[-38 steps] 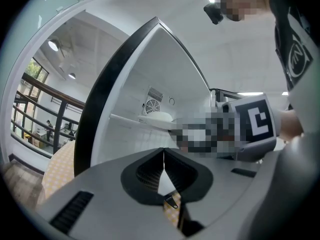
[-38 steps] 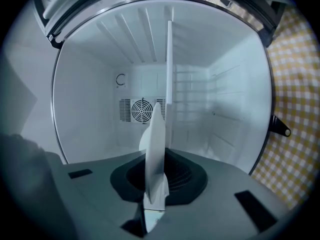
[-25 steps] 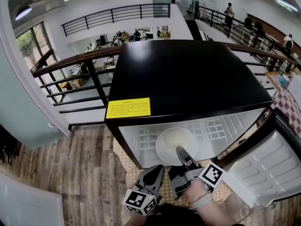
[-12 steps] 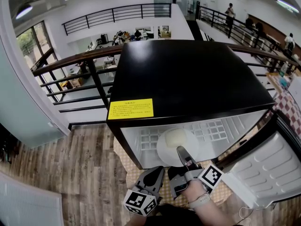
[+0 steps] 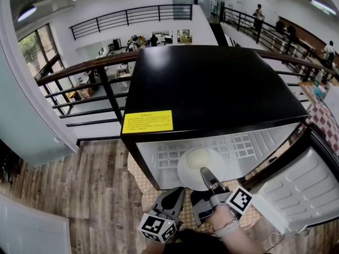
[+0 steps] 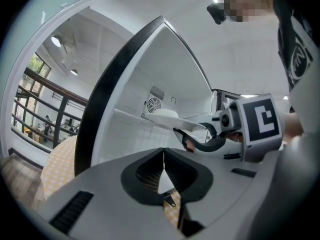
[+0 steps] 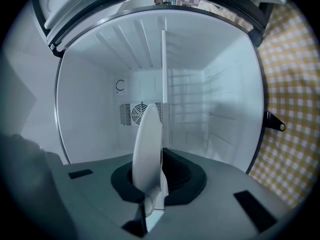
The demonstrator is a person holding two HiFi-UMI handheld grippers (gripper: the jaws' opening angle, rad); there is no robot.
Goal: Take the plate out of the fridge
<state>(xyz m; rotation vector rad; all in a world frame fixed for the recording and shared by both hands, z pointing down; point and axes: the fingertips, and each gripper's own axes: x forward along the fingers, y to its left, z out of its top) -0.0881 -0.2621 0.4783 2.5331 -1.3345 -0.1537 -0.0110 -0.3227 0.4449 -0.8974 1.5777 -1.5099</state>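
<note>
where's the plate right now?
Head view, lower centre: the plate lies just inside the open fridge, at its front edge. The right gripper has its jaws clamped on the plate's near rim.

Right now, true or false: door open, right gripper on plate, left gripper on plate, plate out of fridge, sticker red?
1. The fridge door is open. True.
2. The right gripper is shut on the plate rim. True.
3. The left gripper also holds the plate. False: it is shut and empty, outside the fridge.
4. The plate is out of the fridge. False: it is inside, over the shelf.
5. The sticker on the fridge top is red. False: it is yellow.
</note>
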